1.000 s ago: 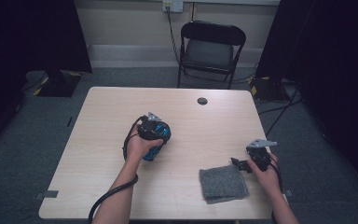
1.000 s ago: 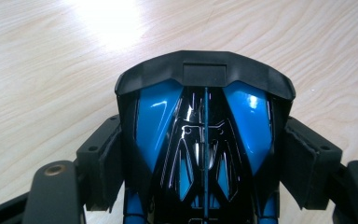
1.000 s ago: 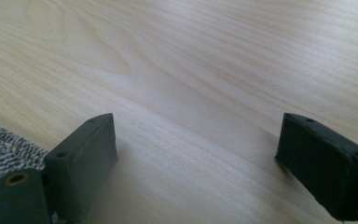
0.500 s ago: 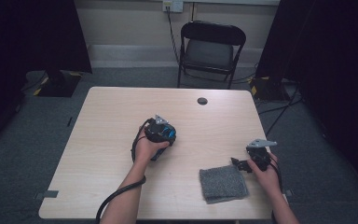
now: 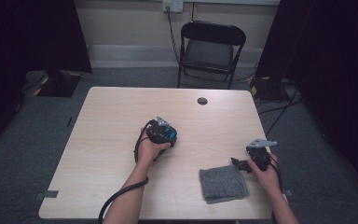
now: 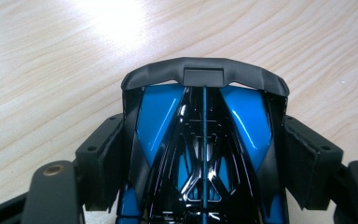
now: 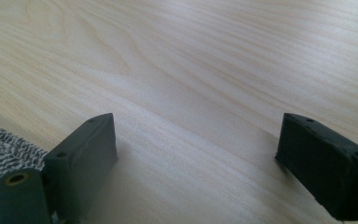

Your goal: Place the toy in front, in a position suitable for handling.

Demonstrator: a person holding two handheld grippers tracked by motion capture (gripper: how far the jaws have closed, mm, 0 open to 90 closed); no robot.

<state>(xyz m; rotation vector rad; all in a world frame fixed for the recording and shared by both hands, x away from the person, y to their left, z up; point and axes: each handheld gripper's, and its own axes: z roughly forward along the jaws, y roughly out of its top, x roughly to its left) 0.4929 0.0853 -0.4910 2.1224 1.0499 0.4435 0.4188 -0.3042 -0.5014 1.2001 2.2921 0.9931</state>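
Toy car: one blue-and-black car, clamped between your left gripper pads, above the surface.
Right gripper: jaws apart, nothing between.
Cloth: one grey cloth, just beside your right gripper.

Glossy blue-black toy car, held mid-table

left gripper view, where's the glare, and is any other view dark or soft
Left gripper view: a blown-out white patch on the table at the top, plus bright reflections on the glossy blue and black toy car in the left claw. High view: dim overall, room edges nearly black. Right gripper view: even light, near pads slightly soft.
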